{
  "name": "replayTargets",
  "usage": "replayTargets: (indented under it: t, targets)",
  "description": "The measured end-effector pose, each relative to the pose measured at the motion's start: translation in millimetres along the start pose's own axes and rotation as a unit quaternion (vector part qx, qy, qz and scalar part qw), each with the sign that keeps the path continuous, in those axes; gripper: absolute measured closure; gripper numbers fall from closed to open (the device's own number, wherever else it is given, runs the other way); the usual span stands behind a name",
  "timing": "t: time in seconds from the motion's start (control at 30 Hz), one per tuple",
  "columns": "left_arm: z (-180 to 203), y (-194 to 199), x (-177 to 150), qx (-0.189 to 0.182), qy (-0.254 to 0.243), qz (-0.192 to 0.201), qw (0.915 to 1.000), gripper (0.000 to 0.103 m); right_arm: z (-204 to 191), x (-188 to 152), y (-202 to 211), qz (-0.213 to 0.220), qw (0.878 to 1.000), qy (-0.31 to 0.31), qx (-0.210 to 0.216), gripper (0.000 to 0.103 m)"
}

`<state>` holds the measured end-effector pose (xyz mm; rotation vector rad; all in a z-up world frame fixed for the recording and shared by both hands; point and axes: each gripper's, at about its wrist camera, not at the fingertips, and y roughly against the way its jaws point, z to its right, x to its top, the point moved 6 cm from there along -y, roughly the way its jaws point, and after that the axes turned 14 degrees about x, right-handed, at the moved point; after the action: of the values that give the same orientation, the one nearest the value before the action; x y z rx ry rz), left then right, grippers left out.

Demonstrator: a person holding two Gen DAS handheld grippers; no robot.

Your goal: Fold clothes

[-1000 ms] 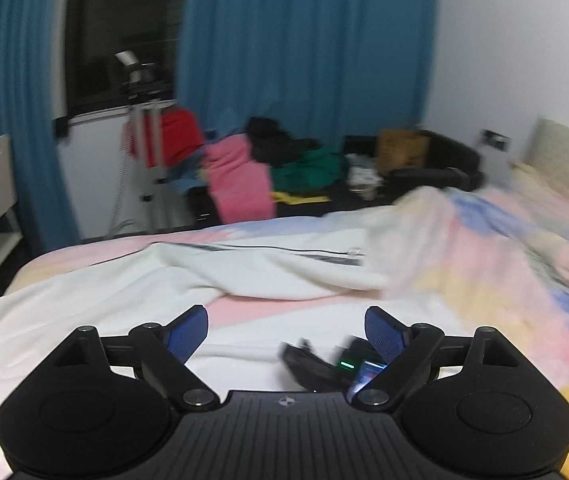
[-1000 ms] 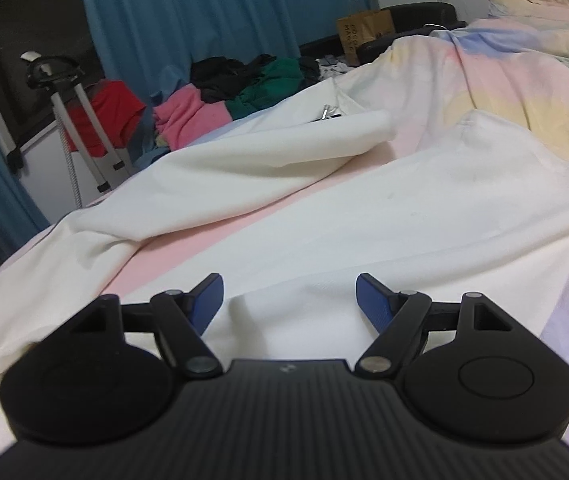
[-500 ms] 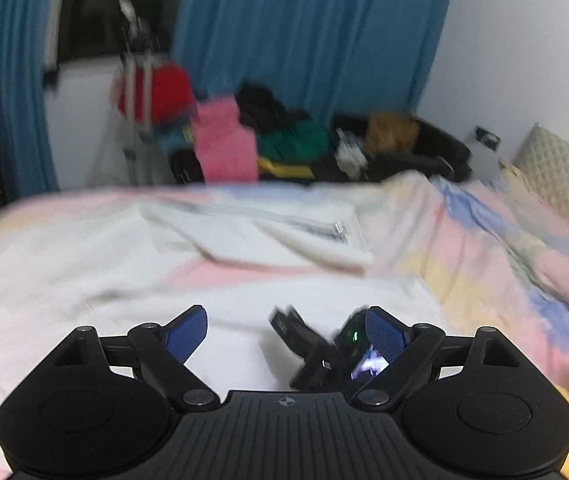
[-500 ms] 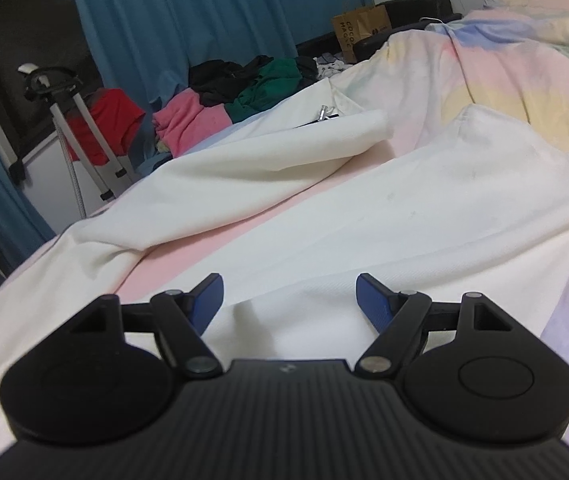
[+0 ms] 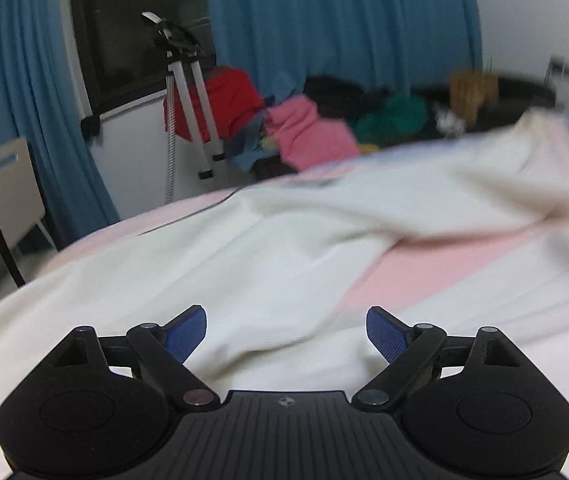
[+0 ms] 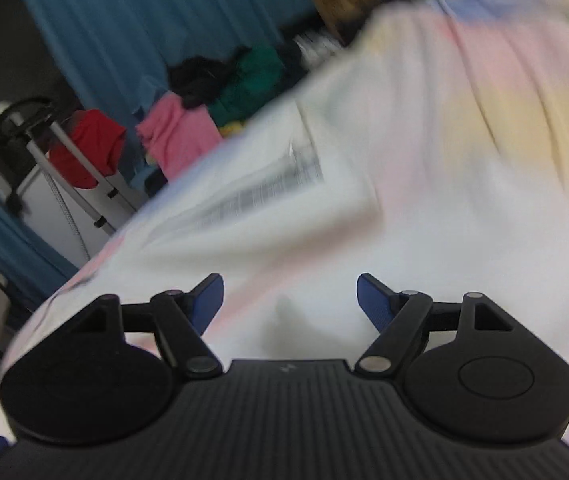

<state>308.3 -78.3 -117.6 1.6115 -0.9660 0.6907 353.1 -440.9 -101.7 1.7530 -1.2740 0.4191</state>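
We saw a wide bed [image 5: 436, 276] with a pink and pastel cover, and over most of it lay a large white garment [image 5: 268, 264], spread out but with soft folds; a pink strip of the cover showed between two parts of the cloth. In the right wrist view the same white garment [image 6: 424, 248] was much blurred, with a dark striped line on it that we could not read. Behind the bed hung long blue curtains [image 5: 340, 20] beside a dark window [image 5: 124, 20]. Near the wall was a pile of other clothes, with a red piece [image 5: 224, 100], a pink piece [image 5: 312, 132] and a green piece [image 5: 392, 116]. A white stand [image 5: 192, 96] stood just beside the red piece, and a chair [image 5: 8, 188] stood at the left edge. Our left gripper [image 5: 286, 334] hovered low over the white cloth, its blue fingers [image 5: 186, 332] spread wide and holding nothing. Our right gripper [image 6: 290, 306] was also above the garment, fingers [image 6: 372, 304] spread apart and empty.
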Motion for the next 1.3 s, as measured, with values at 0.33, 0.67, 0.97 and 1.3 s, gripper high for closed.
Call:
replayTargets:
  t: [0.33,0.67,0.97,1.3]
  targets:
    - [-18,-102,-28,-0.030,-0.022,-0.017,0.9992,0.017,73,99,-130,-0.083,0.992,0.031,0.087,0.028]
    - [-18,-102,-35,-0.034,-0.004,-0.001,0.9994,0.014,55,65,-151,-0.151,0.966,0.132,0.163,0.064]
    - [-17,-99,-36,-0.033,0.002,0.013,0.9994,0.013,25,163,-110,0.014,0.990,0.076,0.118,0.092]
    - [-19,-105,-38,-0.049,0.019,0.012,0.9985,0.011,8,203,-176,0.086,0.989,0.117,0.001,0.093]
